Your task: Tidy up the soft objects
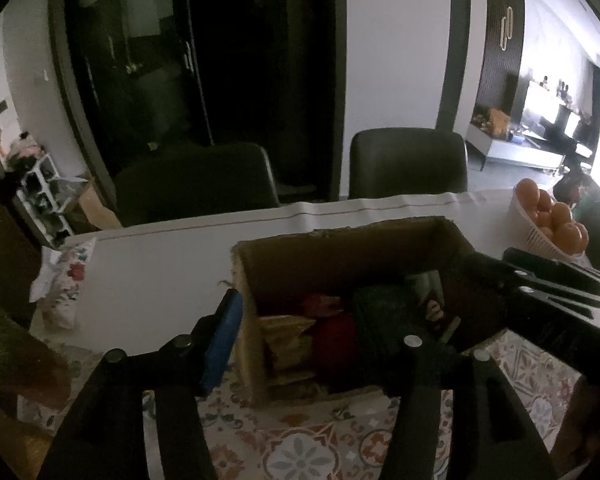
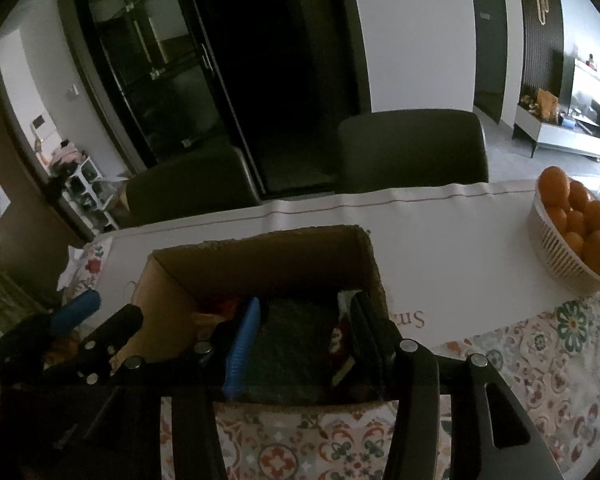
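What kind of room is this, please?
Most likely the dining area of a home. A covered table has two dark chairs behind it, a white basket of oranges stands on it, and farther back there is a living space with a low cabinet.

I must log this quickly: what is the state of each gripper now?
Left gripper: open, astride the cardboard box wall, holding nothing.
Right gripper: open, dark green cloth between its jaws.

Two dark chairs (image 2: 412, 152) were drawn up behind a table (image 2: 460, 248) covered in white and patterned cloth. White walls (image 2: 416, 40) framed a dark glazed doorway (image 2: 172, 72). A bright living area (image 1: 560, 120) was seen at right, a cluttered white shelf (image 1: 40, 196) at left.
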The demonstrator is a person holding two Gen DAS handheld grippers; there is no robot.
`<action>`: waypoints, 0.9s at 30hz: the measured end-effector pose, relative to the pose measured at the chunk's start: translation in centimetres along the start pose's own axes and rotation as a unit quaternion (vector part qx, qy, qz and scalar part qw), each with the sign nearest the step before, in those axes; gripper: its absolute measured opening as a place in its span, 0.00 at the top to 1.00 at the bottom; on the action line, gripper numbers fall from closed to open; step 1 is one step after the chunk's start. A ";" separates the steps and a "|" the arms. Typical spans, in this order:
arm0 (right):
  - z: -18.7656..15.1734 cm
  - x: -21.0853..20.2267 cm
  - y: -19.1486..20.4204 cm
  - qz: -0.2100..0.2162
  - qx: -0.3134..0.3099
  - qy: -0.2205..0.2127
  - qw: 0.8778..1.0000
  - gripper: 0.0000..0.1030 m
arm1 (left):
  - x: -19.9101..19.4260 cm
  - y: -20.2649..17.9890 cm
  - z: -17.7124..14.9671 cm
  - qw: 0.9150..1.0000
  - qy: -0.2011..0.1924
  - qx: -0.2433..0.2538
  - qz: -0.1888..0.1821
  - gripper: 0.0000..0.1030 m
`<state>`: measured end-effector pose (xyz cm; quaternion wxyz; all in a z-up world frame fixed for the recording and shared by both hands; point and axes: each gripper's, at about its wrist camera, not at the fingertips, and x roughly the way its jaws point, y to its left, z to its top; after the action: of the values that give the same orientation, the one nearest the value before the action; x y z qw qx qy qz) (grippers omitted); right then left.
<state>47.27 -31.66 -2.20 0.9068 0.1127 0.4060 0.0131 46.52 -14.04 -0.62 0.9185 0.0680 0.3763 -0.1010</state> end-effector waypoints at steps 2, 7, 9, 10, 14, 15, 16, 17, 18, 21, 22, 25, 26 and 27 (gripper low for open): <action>-0.2 -0.9 0.2 -0.004 -0.003 -0.004 1.000 0.52 | -1.2 0.2 -0.3 1.000 -0.004 0.002 0.009 0.43; -0.9 -3.4 0.7 -0.017 -0.015 -0.019 1.000 0.49 | -4.4 0.6 -1.5 1.000 -0.019 0.004 0.012 0.40; -1.5 -4.9 1.1 -0.021 -0.020 -0.028 0.999 0.46 | -5.8 0.7 -2.2 1.000 -0.028 0.007 0.012 0.39; -1.7 -5.5 1.2 -0.023 -0.022 -0.031 0.999 0.46 | -6.4 0.8 -2.5 0.999 -0.030 0.007 0.014 0.38; -3.2 -8.6 2.0 -0.033 -0.032 -0.051 0.998 0.44 | -9.3 1.1 -4.3 0.999 -0.036 0.007 0.015 0.36; -3.6 -9.4 2.2 -0.033 -0.033 -0.055 0.997 0.41 | -9.8 1.2 -4.6 0.999 -0.037 0.006 0.014 0.36; -4.1 -10.2 2.4 -0.035 -0.033 -0.058 0.997 0.39 | -10.3 1.3 -5.0 0.999 -0.037 0.005 0.015 0.36; -4.5 -10.8 2.5 -0.037 -0.033 -0.062 0.997 0.38 | -10.9 1.4 -5.5 0.999 -0.038 0.005 0.014 0.36; -5.1 -11.6 2.7 -0.040 -0.033 -0.065 0.997 0.38 | -11.5 1.5 -5.9 0.999 -0.040 0.003 0.013 0.35; -6.8 -13.5 3.3 -0.048 -0.034 -0.073 0.996 0.38 | -13.3 1.7 -7.3 0.999 -0.049 0.002 0.012 0.32; -7.4 -14.1 3.4 -0.051 -0.034 -0.074 0.995 0.38 | -14.1 1.7 -7.8 0.999 -0.052 0.003 0.010 0.30; -9.1 -15.5 3.7 -0.058 -0.034 -0.079 0.995 0.34 | -15.8 1.4 -9.2 0.998 -0.060 0.008 0.014 0.27; -9.7 -16.1 3.8 -0.061 -0.034 -0.081 0.994 0.34 | -16.5 1.2 -9.7 0.998 -0.062 0.010 0.016 0.26; -10.4 -16.7 3.9 -0.063 -0.035 -0.084 0.994 0.34 | -17.0 1.2 -10.1 0.998 -0.063 0.012 0.017 0.25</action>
<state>28.62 -27.77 4.20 0.9401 0.0561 0.3338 -0.0396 28.16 -8.63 4.29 0.9411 0.0783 0.3152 -0.0940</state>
